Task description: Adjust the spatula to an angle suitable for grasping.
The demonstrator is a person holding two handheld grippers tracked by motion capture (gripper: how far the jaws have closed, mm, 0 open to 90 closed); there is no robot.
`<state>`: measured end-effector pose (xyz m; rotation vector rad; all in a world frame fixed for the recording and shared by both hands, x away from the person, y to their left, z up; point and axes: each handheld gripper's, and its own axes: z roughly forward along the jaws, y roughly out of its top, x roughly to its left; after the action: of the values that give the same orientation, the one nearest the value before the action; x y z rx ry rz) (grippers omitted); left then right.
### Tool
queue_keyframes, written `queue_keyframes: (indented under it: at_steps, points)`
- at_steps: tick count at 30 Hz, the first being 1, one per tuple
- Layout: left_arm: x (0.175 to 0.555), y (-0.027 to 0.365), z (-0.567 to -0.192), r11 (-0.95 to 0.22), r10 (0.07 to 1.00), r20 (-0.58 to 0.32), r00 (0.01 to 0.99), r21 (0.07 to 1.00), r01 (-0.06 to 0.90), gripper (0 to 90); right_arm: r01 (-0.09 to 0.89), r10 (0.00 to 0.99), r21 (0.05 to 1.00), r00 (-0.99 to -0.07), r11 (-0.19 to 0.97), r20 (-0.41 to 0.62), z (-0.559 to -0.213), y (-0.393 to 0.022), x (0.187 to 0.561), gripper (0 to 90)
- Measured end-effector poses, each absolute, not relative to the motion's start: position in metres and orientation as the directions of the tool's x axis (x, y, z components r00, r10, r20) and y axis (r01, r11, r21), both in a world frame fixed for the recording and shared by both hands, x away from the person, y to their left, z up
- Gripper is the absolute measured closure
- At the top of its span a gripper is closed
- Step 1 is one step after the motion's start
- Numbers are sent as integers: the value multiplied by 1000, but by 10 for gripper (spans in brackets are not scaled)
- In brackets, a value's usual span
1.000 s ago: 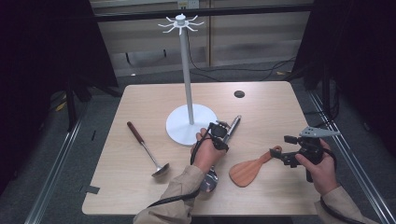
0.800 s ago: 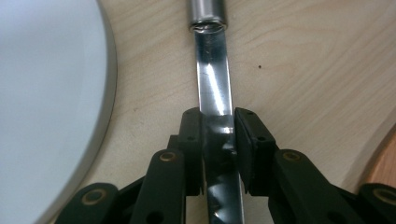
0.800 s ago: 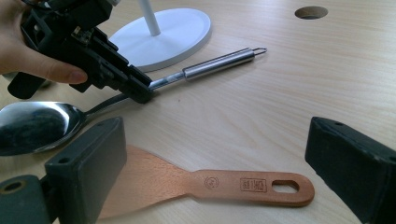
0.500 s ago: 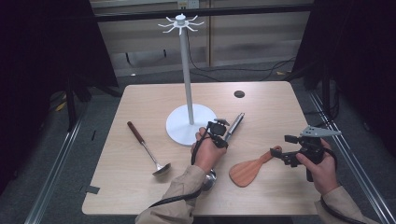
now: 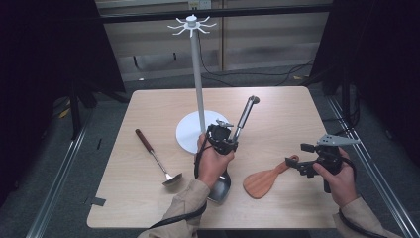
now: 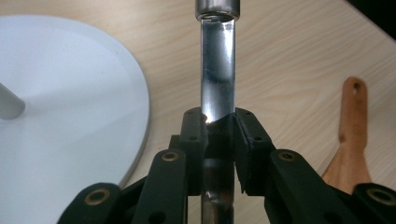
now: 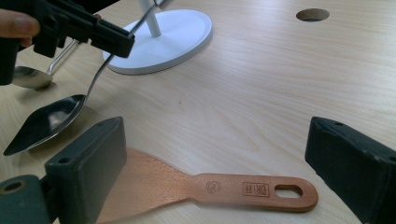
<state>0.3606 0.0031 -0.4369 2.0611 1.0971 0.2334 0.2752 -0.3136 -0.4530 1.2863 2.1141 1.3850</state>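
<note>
Spoon (image 5: 241,130) at frame centre had just tilted up off the table (image 5: 297,104), handle pinched by the left gripper (image 5: 224,140) whose jaws had been closing; lifting toward the rack (image 5: 196,74) looked underway; right gripper (image 5: 304,161) stood spread over the spatula (image 5: 265,179)

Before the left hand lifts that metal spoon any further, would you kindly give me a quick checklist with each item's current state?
1. Left gripper jaws clamped on the metal spoon handle: ok.
2. Spoon bowl off the table: ok, tilted and raised in the right gripper view.
3. Stand upright, hooks free: ok.
4. Right gripper jaws open around the wooden spatula: ok.
5. Ladle lying apart: ok.
6. Handle has a hanging hole: cannot tell.
</note>
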Motion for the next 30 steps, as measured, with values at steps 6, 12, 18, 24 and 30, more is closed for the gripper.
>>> queue_keyframes:
  at_steps: [6, 12, 18, 24, 30]
  points:
    - [354, 10, -423, -288, 764, -178, 620, 765, 575, 753, 510, 804, 849, -557, 133, 208, -453, -312, 276, 50]
    - [347, 16, -414, -243, 758, -174, 628, 819, 521, 753, 508, 802, 851, -560, 135, 207, -453, -311, 276, 50]
    - [341, 21, -409, -208, 765, -168, 622, 849, 486, 753, 508, 801, 851, -561, 136, 207, -453, -311, 276, 50]
    - [336, 27, -404, -171, 774, -162, 612, 878, 447, 753, 511, 798, 848, -566, 142, 208, -454, -310, 276, 50]
    - [332, 32, -398, -129, 775, -176, 607, 896, 424, 753, 517, 797, 843, -567, 146, 210, -455, -308, 276, 50]
